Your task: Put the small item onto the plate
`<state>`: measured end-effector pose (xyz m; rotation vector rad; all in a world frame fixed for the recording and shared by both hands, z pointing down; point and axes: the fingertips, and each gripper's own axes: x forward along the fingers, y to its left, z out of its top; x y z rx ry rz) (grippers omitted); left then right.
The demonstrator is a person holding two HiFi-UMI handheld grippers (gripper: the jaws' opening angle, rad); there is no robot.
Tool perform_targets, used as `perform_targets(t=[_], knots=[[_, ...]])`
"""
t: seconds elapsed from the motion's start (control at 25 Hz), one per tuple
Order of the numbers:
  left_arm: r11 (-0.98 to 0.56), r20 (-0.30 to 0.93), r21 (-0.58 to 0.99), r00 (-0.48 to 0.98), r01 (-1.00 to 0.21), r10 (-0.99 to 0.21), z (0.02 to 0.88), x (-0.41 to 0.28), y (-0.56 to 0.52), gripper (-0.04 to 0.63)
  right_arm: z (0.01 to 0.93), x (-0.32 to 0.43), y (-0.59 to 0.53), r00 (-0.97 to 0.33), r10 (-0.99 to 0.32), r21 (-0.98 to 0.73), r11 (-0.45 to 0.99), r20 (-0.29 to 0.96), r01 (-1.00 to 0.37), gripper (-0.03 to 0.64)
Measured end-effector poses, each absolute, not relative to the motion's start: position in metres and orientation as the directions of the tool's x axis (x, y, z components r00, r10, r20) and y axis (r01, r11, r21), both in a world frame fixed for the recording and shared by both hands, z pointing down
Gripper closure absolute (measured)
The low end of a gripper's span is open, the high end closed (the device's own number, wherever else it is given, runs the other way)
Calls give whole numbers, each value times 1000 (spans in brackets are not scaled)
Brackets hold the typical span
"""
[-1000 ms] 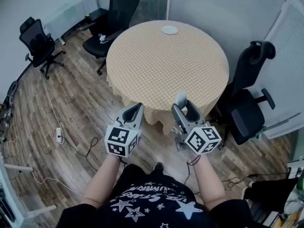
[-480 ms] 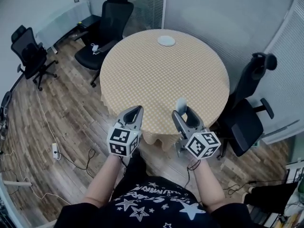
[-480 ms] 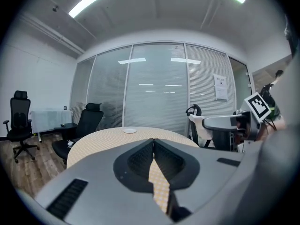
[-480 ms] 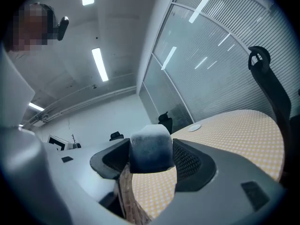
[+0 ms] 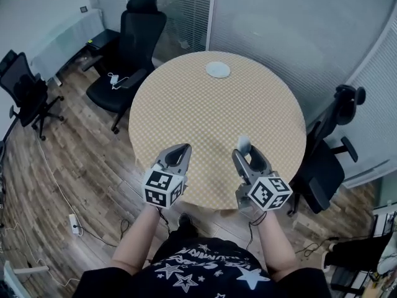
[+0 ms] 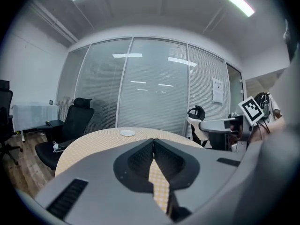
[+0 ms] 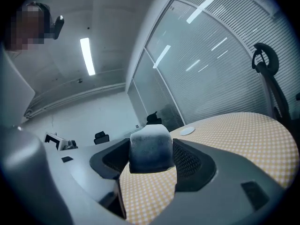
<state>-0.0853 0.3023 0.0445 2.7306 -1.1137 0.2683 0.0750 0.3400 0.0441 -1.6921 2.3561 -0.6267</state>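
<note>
A small white plate [image 5: 218, 69] lies at the far edge of the round table [image 5: 205, 117], which wears a yellow checked cloth; it also shows as the plate [image 6: 127, 133] and the plate [image 7: 187, 131]. My right gripper [image 5: 244, 146] hovers over the table's near right edge, shut on a small pale blue-grey block [image 7: 150, 148], the same block [image 5: 244, 143] poking up between its jaws. My left gripper [image 5: 182, 150] is held over the near left edge, jaws shut with nothing in them [image 6: 153, 141].
Black office chairs stand around the table: one [image 5: 127, 45] at the back left, one [image 5: 25, 95] far left, one [image 5: 332, 157] at the right. A glass wall with blinds [image 5: 291, 23] runs behind. Cables [image 5: 74, 219] lie on the wooden floor.
The person has stepped closer to the table. Both grippers now hang over its near edge instead of over the floor. The right gripper still holds the block.
</note>
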Motion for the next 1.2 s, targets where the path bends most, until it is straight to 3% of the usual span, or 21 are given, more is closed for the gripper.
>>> perform_targets(t=[0.36,0.64,1.2], knots=[[-755,244,116,756,-645,-608,50,-83,227,586,47,98,281,-232,-961,-380,161,149,-911,324],[-732,262,45,715,-680,-649,39,-62,170,586,45,127,203,-281,-948,-356,213,151,-910,323],[-654,263,93,652,-751,-711,44,-6,36,586,69,169,33,-378,-906,-329,305,189,-894,324]])
